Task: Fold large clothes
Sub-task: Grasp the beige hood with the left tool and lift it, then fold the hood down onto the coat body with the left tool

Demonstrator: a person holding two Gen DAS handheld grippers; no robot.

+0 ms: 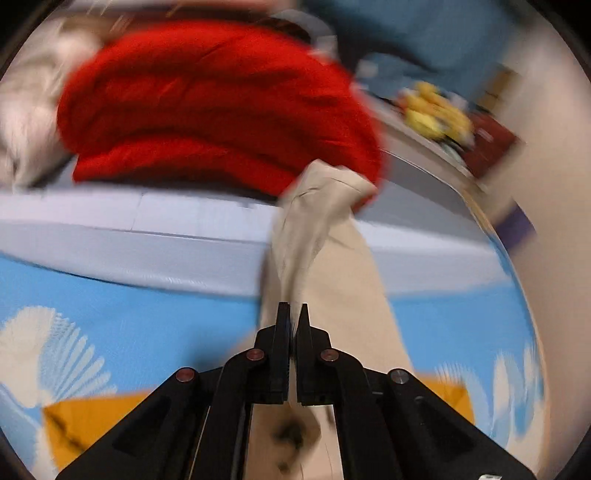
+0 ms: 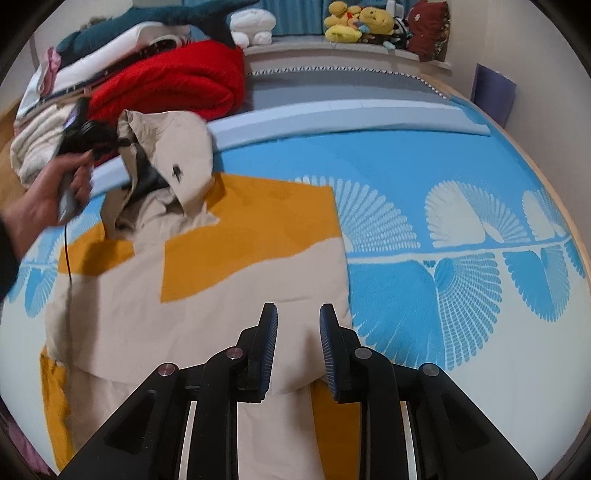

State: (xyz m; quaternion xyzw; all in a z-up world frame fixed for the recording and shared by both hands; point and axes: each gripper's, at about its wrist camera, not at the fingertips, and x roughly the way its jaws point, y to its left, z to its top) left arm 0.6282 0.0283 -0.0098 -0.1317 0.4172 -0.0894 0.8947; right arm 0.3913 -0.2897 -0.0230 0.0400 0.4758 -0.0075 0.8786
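Fingers of the left gripper [image 1: 293,314] are pinched narrow on a lifted fold of the beige-and-orange garment [image 2: 207,295], which lies across the bed [image 2: 424,158] toward its near left edge; the right gripper [image 2: 298,314] hangs spread and empty over the garment's near part. The cloth looks light, soft and floppy, so it would likely sag from any single pinch. A hem, corner or seam seems the best place to grip.

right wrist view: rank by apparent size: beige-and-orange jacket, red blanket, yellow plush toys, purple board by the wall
1. beige-and-orange jacket, partly because it is nearest the camera
2. red blanket
3. yellow plush toys
4. purple board, close to the toys, so unsure
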